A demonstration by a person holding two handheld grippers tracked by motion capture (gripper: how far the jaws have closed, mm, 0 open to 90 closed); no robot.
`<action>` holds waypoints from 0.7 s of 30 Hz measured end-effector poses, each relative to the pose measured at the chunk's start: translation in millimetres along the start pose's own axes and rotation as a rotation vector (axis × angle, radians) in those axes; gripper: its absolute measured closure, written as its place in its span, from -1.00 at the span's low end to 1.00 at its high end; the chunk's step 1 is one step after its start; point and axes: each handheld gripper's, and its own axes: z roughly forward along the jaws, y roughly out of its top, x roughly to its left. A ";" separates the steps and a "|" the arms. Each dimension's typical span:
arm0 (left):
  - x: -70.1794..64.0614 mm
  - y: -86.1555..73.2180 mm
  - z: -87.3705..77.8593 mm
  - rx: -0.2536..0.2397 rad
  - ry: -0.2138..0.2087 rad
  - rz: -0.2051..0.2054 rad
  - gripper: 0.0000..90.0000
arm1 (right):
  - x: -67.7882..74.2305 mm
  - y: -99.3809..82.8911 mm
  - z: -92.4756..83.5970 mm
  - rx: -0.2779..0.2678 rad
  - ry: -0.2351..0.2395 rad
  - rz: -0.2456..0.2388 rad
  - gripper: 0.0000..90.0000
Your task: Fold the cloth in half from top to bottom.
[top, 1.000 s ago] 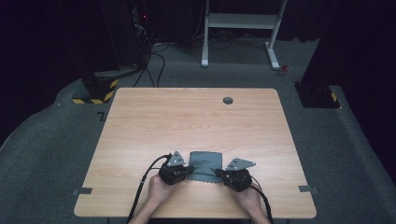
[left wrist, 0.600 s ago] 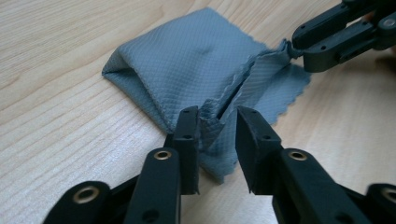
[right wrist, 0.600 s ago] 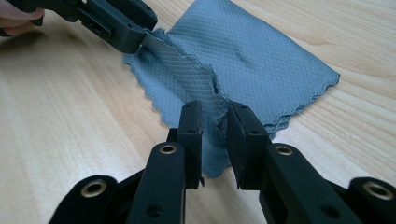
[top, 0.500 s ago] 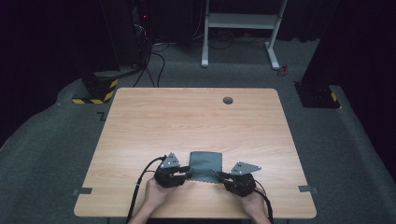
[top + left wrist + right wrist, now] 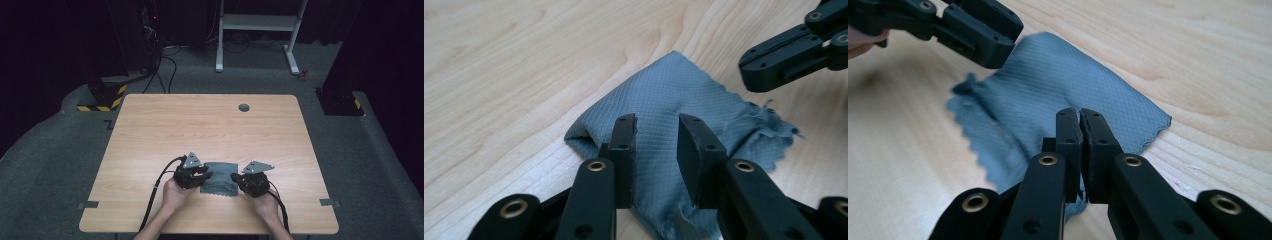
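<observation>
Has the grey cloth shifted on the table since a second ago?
No. The grey cloth lies at the same spot near the table's front edge, directly below the round grommet, between both grippers.

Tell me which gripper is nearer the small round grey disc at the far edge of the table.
Right, slightly. The disc lies far up the table; the right gripper sits at the grey cloth's right edge, the left gripper at its left edge, a little farther away.

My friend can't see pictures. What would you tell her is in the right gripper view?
Two black jaws of the right gripper stand closed together over a crumpled blue-grey cloth lying on a light wooden table. The left gripper reaches in from the top left, above the cloth's frayed edge.
</observation>
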 end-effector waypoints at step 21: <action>-15.5 -35.1 -10.6 0.082 0.009 0.108 0.52 | 20.6 -33.5 -4.5 0.064 0.006 -0.079 0.64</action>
